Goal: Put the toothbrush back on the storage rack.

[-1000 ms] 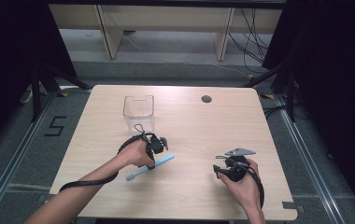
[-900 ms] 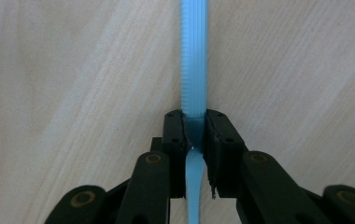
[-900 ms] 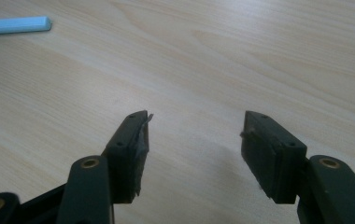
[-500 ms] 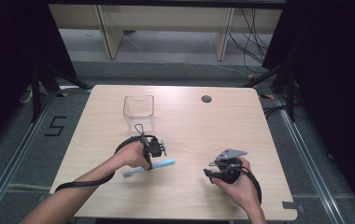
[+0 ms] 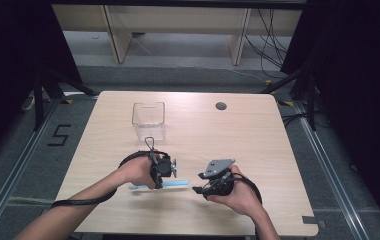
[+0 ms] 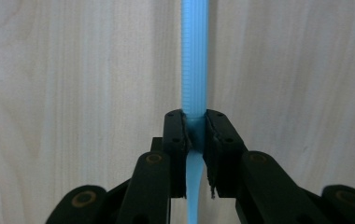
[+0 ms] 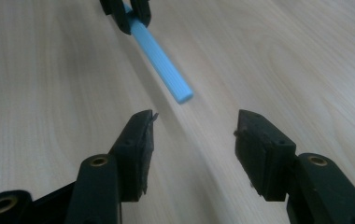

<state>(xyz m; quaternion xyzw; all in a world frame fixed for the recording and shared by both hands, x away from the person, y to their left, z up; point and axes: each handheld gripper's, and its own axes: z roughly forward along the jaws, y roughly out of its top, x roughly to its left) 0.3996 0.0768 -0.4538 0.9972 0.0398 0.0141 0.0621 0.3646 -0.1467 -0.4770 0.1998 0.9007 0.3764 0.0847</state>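
A light-blue ribbed stick (image 5: 180, 184) lies level just above the wooden table (image 5: 258, 150), near its front. My left gripper (image 5: 167, 179) is shut on it; in the left gripper view the pads (image 6: 174, 135) pinch the stick (image 6: 195, 56) where its ribbed part narrows to a thin tail. My right gripper (image 5: 196, 190) sits just right of the stick's free end, pointing at it. In the right gripper view the right gripper (image 7: 194, 135) has wide jaws that have just been closing, nothing between them. The stick's end (image 7: 159, 58) lies a little ahead, the left gripper (image 7: 129, 14) beyond.
A clear plastic box (image 5: 149, 120) stands upright behind the left hand, toward the table's back left. A round cable hole (image 5: 221, 106) is near the back edge. Cables trail from both grippers to the near edge.
My right hand has slid left toward the stick's free end. The left hand has shifted a little and the stick has swung from a slant to nearly level across the table.
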